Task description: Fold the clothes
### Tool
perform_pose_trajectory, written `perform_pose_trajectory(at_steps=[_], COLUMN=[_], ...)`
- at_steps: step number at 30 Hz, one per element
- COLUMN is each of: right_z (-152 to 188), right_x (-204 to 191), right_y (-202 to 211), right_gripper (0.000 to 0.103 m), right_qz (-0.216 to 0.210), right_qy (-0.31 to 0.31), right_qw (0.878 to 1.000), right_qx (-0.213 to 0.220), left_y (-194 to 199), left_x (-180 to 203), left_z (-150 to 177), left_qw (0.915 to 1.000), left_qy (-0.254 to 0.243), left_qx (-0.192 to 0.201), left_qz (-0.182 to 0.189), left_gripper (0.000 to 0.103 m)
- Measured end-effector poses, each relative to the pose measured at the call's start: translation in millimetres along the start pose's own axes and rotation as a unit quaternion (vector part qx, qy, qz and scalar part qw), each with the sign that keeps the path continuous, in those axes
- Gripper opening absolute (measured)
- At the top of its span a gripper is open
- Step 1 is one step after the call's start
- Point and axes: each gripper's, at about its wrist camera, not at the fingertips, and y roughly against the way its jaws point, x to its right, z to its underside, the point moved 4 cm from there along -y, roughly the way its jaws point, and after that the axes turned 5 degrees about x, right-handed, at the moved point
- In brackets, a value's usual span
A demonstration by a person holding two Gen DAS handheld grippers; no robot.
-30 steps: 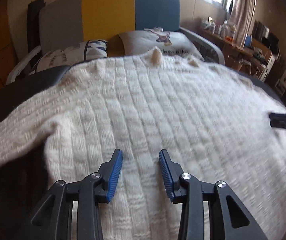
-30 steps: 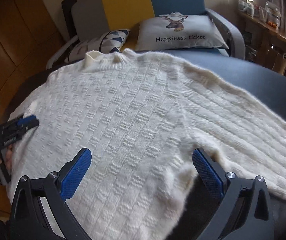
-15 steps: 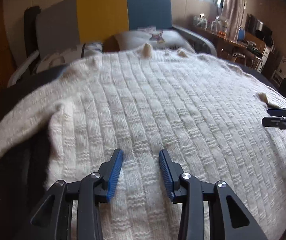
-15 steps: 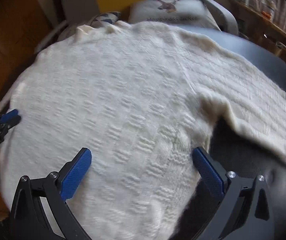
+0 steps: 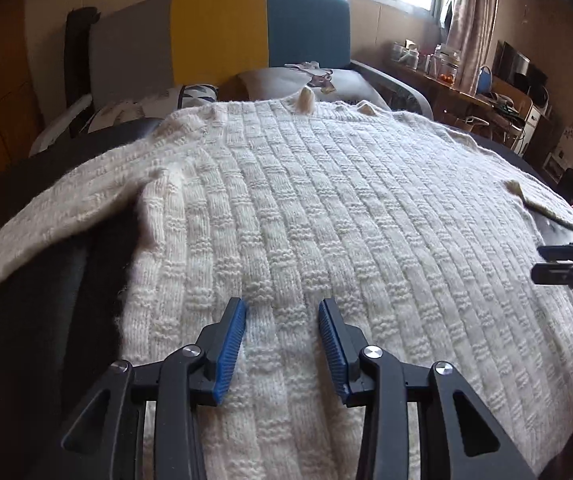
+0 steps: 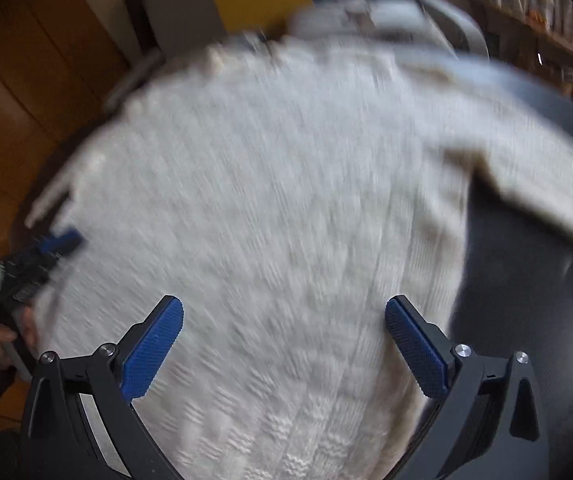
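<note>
A cream knit sweater (image 5: 326, 220) lies spread flat across a dark padded surface (image 5: 46, 320), its long axis running straight away from both grippers, hem nearest the cameras and collar (image 5: 306, 100) toward the cushions (image 5: 310, 80) and the grey, yellow and blue chair back (image 5: 222, 36) beyond. At far left, the left sleeve (image 5: 58, 208) trails outward and down over the dark surface, well apart from the left gripper (image 5: 282, 312). That gripper hangs low over the lower middle of the sweater's body, its blue pads (image 5: 230, 344) held a narrow gap apart and parallel, with nothing between them; whether the tips touch the knit cannot be told. Farther right, the right gripper (image 6: 284, 312) hovers over the hem with its jaws spread wide and empty, straddling the sweater's right side edge, the right pad above the boundary between knit and dark surface. Its view is smeared by motion blur. The right sleeve (image 6: 534, 184) stretches away to the right. Judging by position, each gripper is nearer its own sleeve, and a first fold would likely start from either sleeve.
</note>
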Motion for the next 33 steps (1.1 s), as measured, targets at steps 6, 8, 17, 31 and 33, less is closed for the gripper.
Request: perform_pose_trajectory(at_steps=[6, 8, 17, 31, 33], right_z=[8.2, 20.5, 61.6, 87.4, 90.2], right_x=[-20.6, -35.0, -57.7, -75.2, -78.0], right_y=[20.8, 29.2, 28.7, 43.3, 42.7], right_gripper=[0.103, 0.103, 0.103, 0.103, 0.103], right_qz=[-0.002, -0.008, 0.022, 0.068, 0.069], right_qy=[-0.006, 0.008, 0.015, 0.034, 0.037], right_qw=[1.000, 1.000, 1.000, 0.996, 0.996], right_qx=[0.022, 0.024, 0.017, 0.046, 0.047], left_y=[35.8, 35.8, 52.0, 73.3, 65.0], left_x=[-10.5, -11.2, -0.5, 6.4, 7.5], left_z=[5.3, 15.7, 35.0, 54.6, 64.7], left_qw=[0.9984, 0.9985, 0.9980, 0.9982, 0.9985], left_qy=[0.052, 0.054, 0.063, 0.060, 0.048], left_qx=[0.019, 0.004, -0.001, -0.006, -0.026], left_qz=[0.015, 0.009, 0.001, -0.006, -0.010], left_gripper=[0.039, 0.039, 0.039, 0.040, 0.040])
